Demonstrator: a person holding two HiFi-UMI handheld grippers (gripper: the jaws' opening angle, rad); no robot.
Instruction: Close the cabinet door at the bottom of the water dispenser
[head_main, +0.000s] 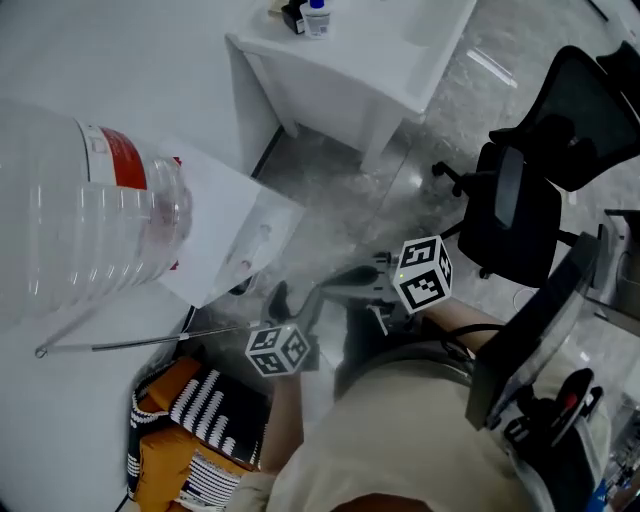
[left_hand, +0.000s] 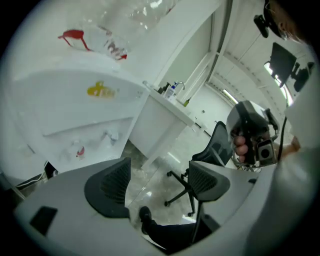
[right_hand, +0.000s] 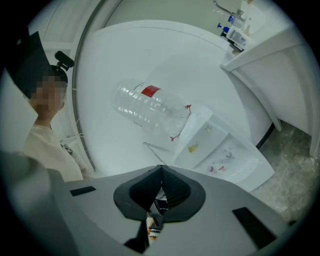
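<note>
Our left claw (left_hand: 157, 182) stands wide open with nothing between its dark ribbed pads; through the gap we see only the grey marbled floor (left_hand: 165, 165) and a dark shoe. Our right claw (right_hand: 160, 192) is pressed shut, pad against pad, and we make out nothing gripped in it. Both hang in front of our body, near each other and apart from the tall white water dispenser (head_main: 215, 215), which stands to our left with a clear ribbed plastic water bottle (head_main: 90, 210) upside down on top.

The cabinet door sits low on the dispenser's front. From the head view the upper body overhangs it, so we cannot tell how far it stands open. In the left gripper view a faint pale edge runs down towards the floor between the jaws – perhaps the door's free edge, though we cannot be sure. An orange and black striped bag (head_main: 190, 420) lies at the dispenser's foot, a black mesh office chair (head_main: 520, 210) stands to our right and a white bench (head_main: 350, 70) lies beyond.

We judge the approach to be the step in hand – no claw touches the dispenser yet. The next move calls for lowering a claw to the door's free edge and pressing it flat. The shut right claw would suit, kept clear of the bag.
</note>
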